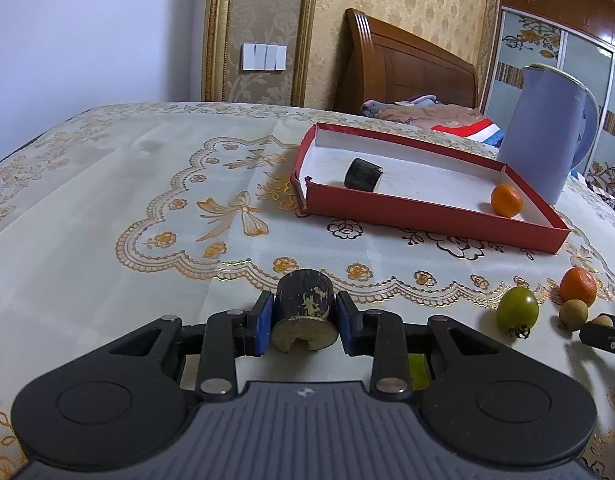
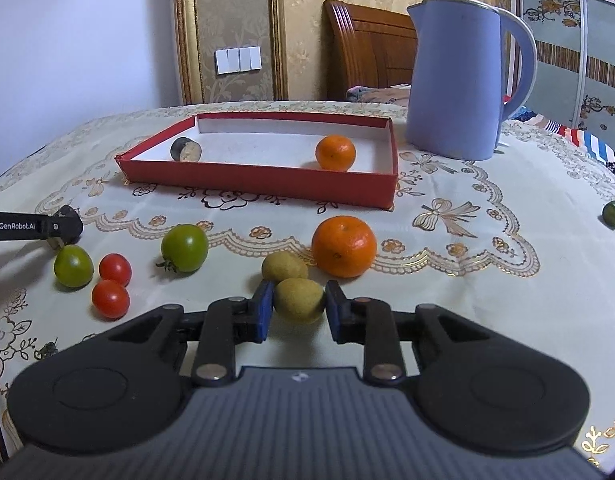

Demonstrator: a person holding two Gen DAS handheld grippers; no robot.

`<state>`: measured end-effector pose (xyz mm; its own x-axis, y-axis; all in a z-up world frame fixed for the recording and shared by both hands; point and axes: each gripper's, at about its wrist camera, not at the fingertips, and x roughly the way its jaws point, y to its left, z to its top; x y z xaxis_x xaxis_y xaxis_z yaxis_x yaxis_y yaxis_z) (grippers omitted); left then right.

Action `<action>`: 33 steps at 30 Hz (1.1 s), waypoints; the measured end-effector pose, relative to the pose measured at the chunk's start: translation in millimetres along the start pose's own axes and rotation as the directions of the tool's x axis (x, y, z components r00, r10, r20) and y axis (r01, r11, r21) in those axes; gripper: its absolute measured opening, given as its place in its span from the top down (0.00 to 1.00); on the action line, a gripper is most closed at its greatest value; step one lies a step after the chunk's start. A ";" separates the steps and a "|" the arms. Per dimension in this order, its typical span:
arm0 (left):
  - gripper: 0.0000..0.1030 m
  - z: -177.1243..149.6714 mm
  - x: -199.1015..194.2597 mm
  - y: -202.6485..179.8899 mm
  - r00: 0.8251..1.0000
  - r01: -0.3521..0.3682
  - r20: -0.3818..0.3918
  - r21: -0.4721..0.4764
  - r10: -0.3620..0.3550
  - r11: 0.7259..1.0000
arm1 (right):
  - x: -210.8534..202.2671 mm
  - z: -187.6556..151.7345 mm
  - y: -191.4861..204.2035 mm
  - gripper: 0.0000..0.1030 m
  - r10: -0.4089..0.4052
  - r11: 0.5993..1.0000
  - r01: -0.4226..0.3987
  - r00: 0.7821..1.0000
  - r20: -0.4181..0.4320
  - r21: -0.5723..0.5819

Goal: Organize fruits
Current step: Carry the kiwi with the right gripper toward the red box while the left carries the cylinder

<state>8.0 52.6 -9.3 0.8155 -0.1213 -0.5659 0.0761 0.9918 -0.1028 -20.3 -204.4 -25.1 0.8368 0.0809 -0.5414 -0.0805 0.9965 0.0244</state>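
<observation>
between each gripper's clamped fingers: left a dark stub, right a longan.

White lettering "GenRobot.AI" on the black side of the left gripper, at nine o'clock in the right wrist view, small round logo on each gripper's grey body, unreadable

We saw one tangerine and a dark cane chunk lying in the red tray; tomatoes, longans and another tangerine lay outside it
</observation>
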 end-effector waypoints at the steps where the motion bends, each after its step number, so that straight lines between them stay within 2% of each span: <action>1: 0.68 -0.4 -0.2 -0.5 1.000 0.004 0.000 0.003 -0.004 1.000 | -0.2 1.2 -0.3 0.75 -0.004 1.000 0.004 1.000 0.002 0.000; 14: 0.69 0.3 -2.0 -5.2 1.000 0.017 -0.010 0.017 -0.017 1.000 | -3.6 27.3 0.6 0.75 -0.045 0.998 0.047 0.998 0.053 -0.040; 24: 0.68 8.4 -6.4 -13.8 0.999 0.047 -0.008 0.019 -0.047 0.999 | 6.4 33.0 -1.8 0.75 -0.050 0.998 0.051 0.998 0.048 -0.030; 33: 0.68 21.8 -0.8 -36.0 0.998 0.057 -0.012 0.065 -0.056 0.996 | 14.8 39.2 -4.8 0.75 -0.060 0.998 0.062 0.997 0.050 -0.023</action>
<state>17.1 17.9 12.7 0.8028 -0.1772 -0.5693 0.1593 0.9839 -0.0815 13.6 -207.1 -0.3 0.8664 0.0216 -0.4988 -0.0413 0.9987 -0.0286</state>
